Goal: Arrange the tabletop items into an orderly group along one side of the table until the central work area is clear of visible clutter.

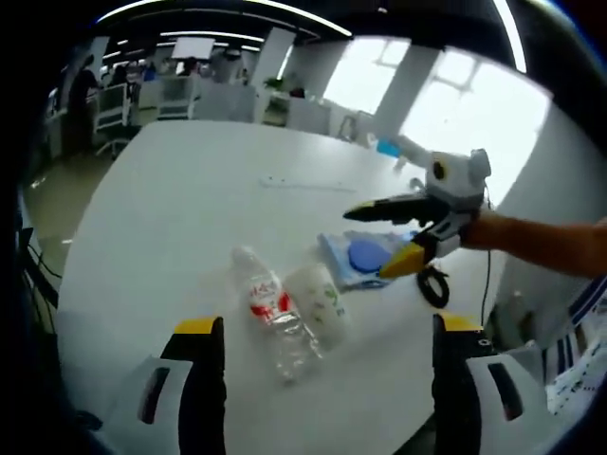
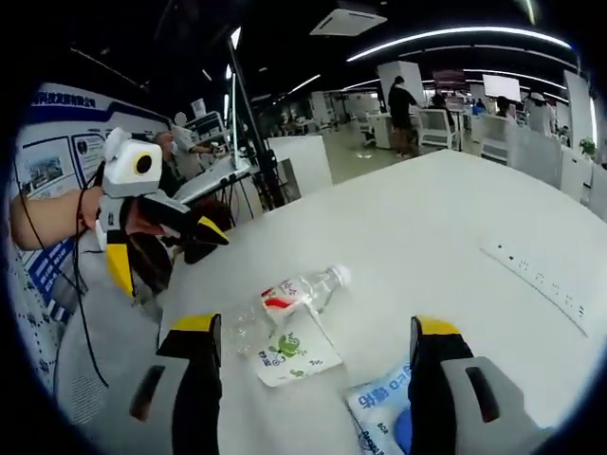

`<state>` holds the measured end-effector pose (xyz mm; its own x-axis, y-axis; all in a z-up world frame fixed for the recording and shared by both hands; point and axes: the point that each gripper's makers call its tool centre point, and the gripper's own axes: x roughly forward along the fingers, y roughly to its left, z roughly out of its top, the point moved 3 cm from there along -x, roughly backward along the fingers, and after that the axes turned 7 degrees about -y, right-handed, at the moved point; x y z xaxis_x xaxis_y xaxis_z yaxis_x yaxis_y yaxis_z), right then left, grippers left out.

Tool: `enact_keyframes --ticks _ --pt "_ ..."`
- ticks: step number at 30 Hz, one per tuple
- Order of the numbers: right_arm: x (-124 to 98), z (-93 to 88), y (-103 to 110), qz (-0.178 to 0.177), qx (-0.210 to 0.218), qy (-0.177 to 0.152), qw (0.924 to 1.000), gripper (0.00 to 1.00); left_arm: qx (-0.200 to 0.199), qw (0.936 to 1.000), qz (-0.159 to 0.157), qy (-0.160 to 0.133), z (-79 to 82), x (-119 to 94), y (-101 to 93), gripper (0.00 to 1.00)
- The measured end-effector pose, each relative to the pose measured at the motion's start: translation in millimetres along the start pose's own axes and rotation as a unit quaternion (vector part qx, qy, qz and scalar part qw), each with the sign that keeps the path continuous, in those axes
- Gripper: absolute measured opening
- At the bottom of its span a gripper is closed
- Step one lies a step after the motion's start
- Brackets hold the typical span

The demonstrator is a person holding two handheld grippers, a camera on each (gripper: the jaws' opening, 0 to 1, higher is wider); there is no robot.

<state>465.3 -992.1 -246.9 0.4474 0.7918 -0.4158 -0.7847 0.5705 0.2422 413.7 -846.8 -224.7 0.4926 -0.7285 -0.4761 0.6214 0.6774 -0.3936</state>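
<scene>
Left gripper view: bare table point(image 1: 190, 199) beyond water bottle point(image 1: 275, 313); left gripper point(image 1: 322, 332) wide, empty; right gripper point(image 1: 387, 239) wide, empty, above blue packet point(image 1: 356, 258).

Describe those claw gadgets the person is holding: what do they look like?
Each gripper has two black jaws tipped in yellow on white mounts. The right gripper and left gripper each have a white body, and a thin black cable trails from the left one.

On the white table point(image 1: 190, 209) a clear plastic water bottle with a red label point(image 1: 275, 315) lies beside a translucent cup point(image 1: 318, 299). The right gripper point(image 1: 387, 242), jaws apart, hovers over a blue-and-white packet point(image 1: 358, 257).
</scene>
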Motion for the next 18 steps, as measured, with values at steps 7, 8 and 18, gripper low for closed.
enact_keyframes --ticks 7,8,18 --pt "14 -4.1 5 0.04 -0.021 0.031 0.9985 0.79 -0.01 0.9999 0.001 -0.003 -5.7 -4 -0.4 0.87" --pt "15 -4.2 5 0.042 -0.022 0.032 0.9984 0.79 -0.01 0.9999 0.0 -0.003 -6.0 -5 -0.4 0.88" --pt "23 -10.3 7 0.074 -0.032 0.057 0.9951 0.76 -0.016 0.9998 0.004 -0.007 -10.6 -9 0.0 0.87"
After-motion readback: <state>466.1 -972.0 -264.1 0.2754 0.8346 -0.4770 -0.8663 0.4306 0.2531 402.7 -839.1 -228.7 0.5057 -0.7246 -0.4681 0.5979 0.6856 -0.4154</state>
